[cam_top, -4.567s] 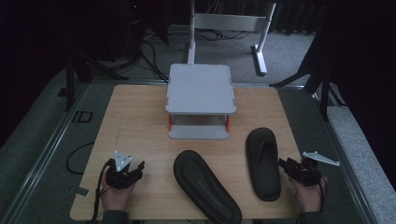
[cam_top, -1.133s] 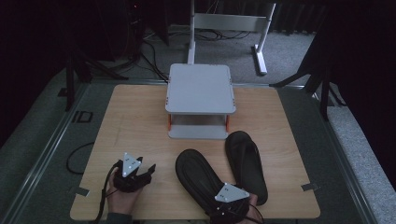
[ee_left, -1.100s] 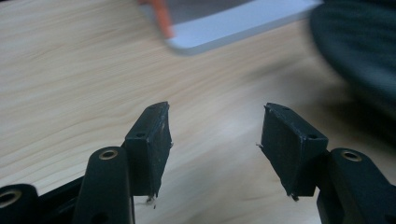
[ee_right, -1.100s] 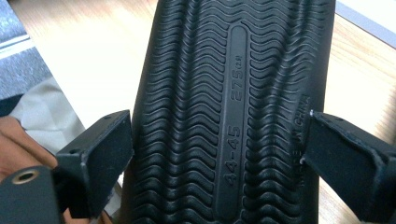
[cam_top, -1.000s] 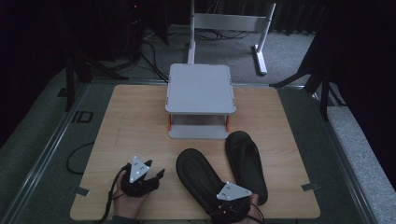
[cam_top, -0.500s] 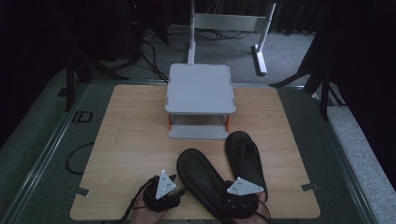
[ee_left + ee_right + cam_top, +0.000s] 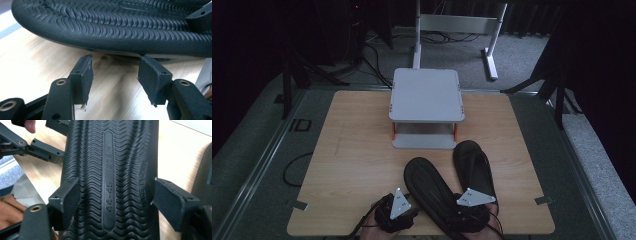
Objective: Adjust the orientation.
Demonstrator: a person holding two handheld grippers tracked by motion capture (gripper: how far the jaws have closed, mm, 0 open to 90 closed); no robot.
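Overturned black sandal (image 7: pixel 429 182), zigzag tread facing up, is shown lying slantwise on the near middle of the wooden tabletop (image 7: pixel 352 160). A 2nd black sandal (image 7: pixel 474 162) lies just beside it on the right, and a grey 2-tier stand (image 7: pixel 427 95) is set farther back.

In the right gripper view the right tool (image 7: pixel 116 192) is seen astride the heel end of the sole, where "44-45" is moulded. Its jaws have just been closing with the sandal between them, and the pads appear pressed against both side edges at a wide spread.

In the left gripper view the left tool (image 7: pixel 115 67) is held low over the tabletop with its jaws open and empty, the fingertips just short of the sandal's side edge, which is slightly raised there.

The step in hand is judged to be a 2-tool pick-up or turn-over of this sandal. It would be done best if the left tool were eased level until the rim sits well between the pads before being closed. The rubbery sole may bend or slip, so a lift should be shared evenly and the neighbouring sandal kept clear.
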